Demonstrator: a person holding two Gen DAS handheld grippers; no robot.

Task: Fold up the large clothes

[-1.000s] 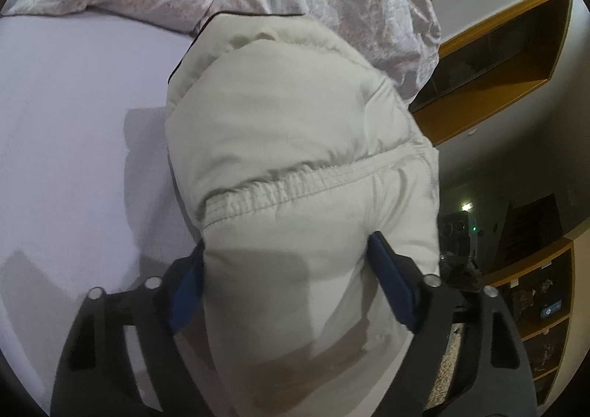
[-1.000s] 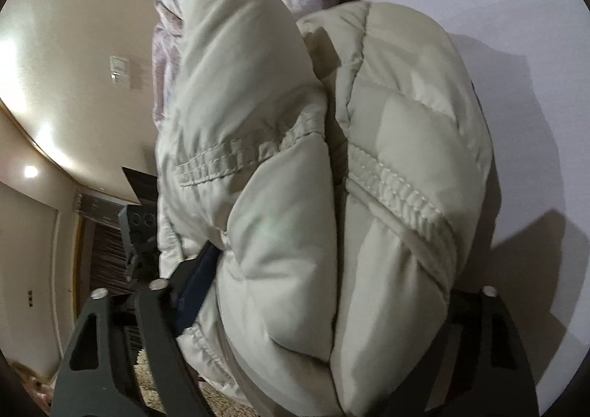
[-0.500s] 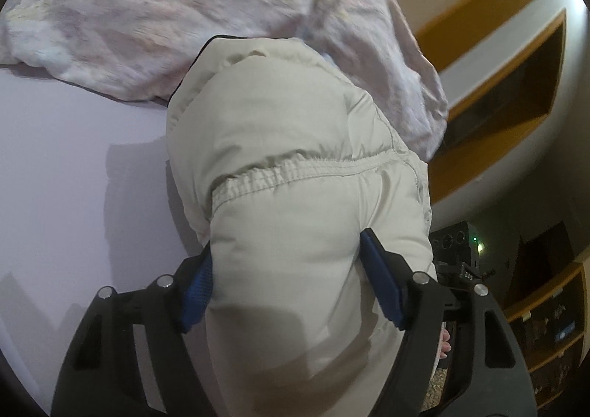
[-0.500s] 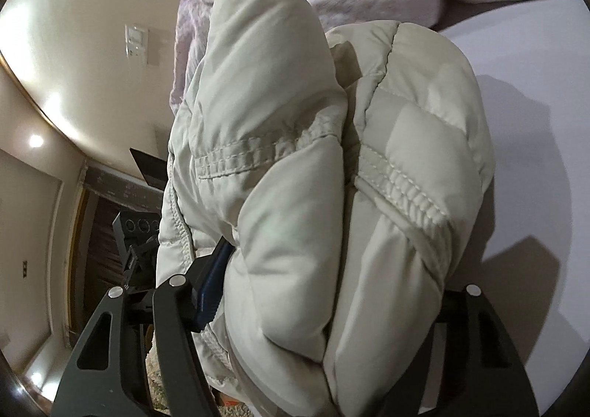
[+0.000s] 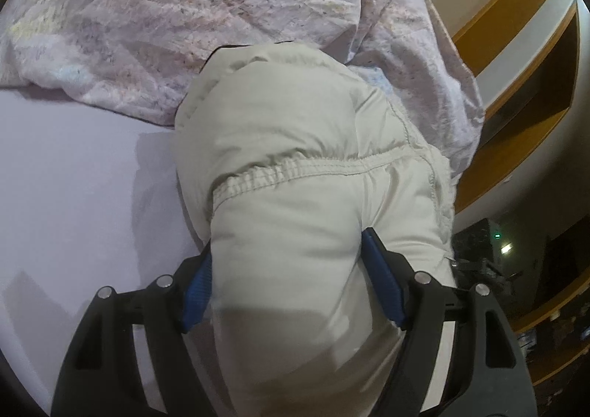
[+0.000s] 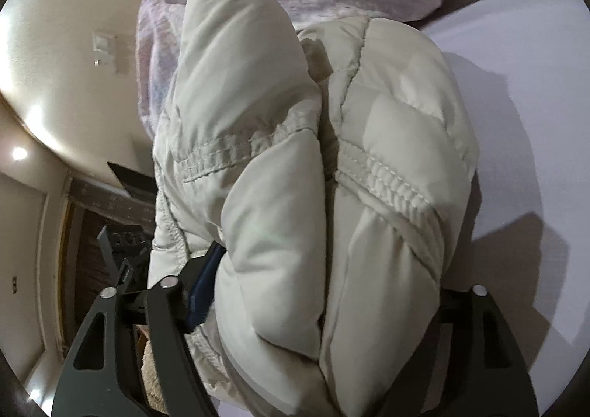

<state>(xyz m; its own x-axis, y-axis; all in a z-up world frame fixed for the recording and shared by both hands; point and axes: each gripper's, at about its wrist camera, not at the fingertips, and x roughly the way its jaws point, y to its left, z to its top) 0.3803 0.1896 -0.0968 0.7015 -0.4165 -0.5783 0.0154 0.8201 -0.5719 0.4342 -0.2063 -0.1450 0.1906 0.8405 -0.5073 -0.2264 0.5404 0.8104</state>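
A bed [image 5: 73, 173] with a pale lilac sheet fills the background, a crumpled floral quilt [image 5: 184, 11] heaped at its far side. A bulky cream puffer jacket [image 5: 295, 166], folded thick, lies on the sheet against the quilt, its near end bulging between both tools. The left hand-held gripper [image 5: 291, 284] stands wide, its blue pads clamping the padded bundle. The right hand-held gripper [image 6: 317, 291], whose jaws have just been opening, is likewise spread wide around the jacket [image 6: 313, 166], the bundle filling its gap.
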